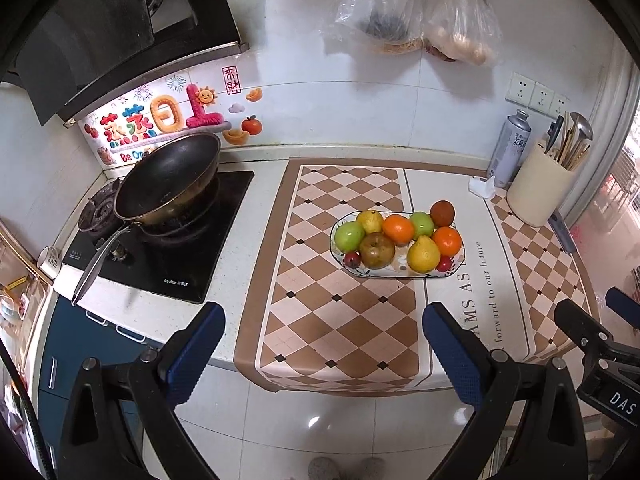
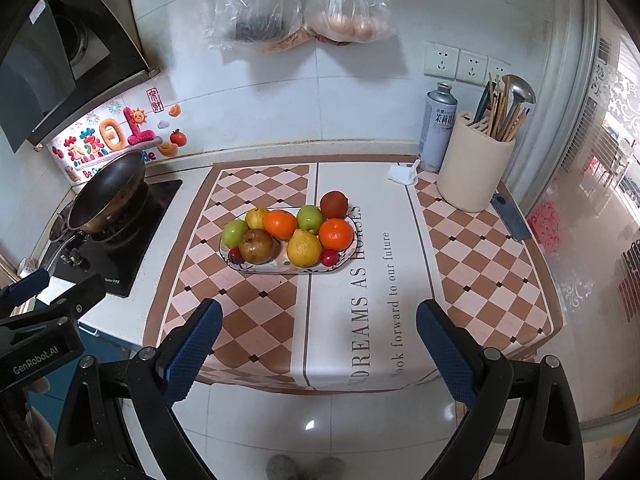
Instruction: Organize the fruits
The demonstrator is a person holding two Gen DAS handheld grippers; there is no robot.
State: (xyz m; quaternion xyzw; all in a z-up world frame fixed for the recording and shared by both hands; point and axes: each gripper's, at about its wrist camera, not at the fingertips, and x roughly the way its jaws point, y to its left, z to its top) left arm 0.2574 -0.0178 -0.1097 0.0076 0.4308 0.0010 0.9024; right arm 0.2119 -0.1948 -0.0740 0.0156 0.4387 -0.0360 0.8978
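An oval patterned plate sits on the checkered counter mat, piled with fruit: two oranges, two green apples, two yellow pears, a brown pear and small red fruits. A dark red-brown fruit rests at the plate's far right edge. My left gripper and right gripper both hang open and empty in front of the counter edge, well short of the plate.
A wok sits on the gas stove at the left. At the back right stand a spray can and a cream utensil holder. Plastic bags hang on the wall above.
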